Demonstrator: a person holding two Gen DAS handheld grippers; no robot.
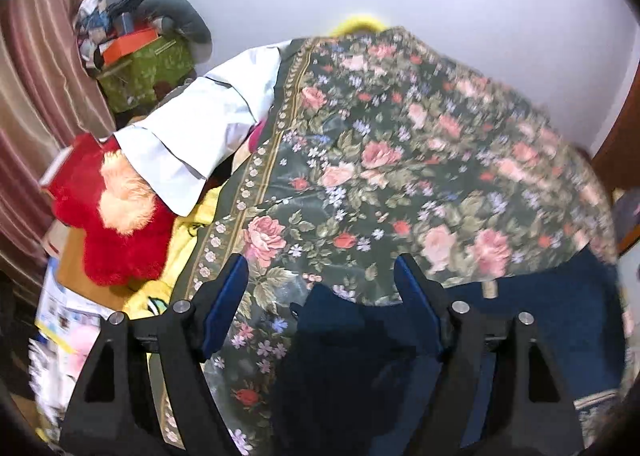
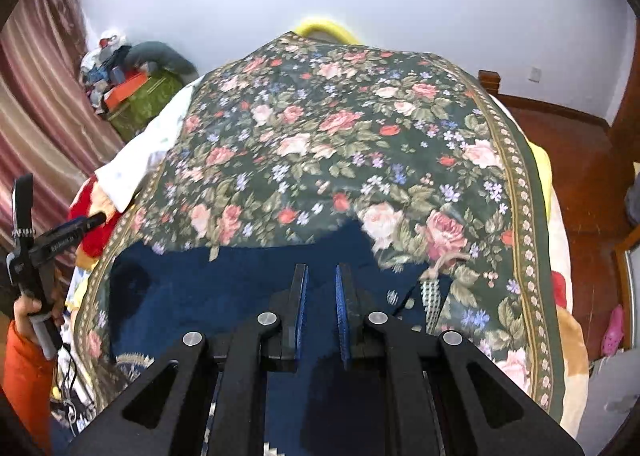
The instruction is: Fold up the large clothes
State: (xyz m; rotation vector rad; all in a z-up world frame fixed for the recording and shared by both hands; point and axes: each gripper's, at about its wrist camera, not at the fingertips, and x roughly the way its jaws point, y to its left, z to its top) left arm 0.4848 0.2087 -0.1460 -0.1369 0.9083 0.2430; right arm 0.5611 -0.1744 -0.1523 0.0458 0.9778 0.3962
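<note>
A dark blue garment [image 2: 224, 288] lies spread on the near part of a bed with a green floral bedspread [image 2: 328, 144]. It also shows in the left wrist view [image 1: 540, 316]. My left gripper [image 1: 320, 272] is open, its blue pads wide apart, above the garment's left edge and the bedspread [image 1: 380, 160]. My right gripper [image 2: 321, 276] hovers over the middle of the garment with its pads a narrow gap apart and nothing between them. A grey patterned trim [image 2: 432, 296] with a drawstring lies at the garment's right side. The left gripper's handle [image 2: 36, 240] shows at the far left of the right wrist view.
A white folded cloth [image 1: 192, 136], a red plush toy [image 1: 116, 224] and yellow bedding [image 1: 188, 240] lie left of the bed. A green box [image 1: 148, 72] piled with clutter stands by the striped curtain [image 1: 36, 76]. Wooden floor [image 2: 576, 160] lies to the right.
</note>
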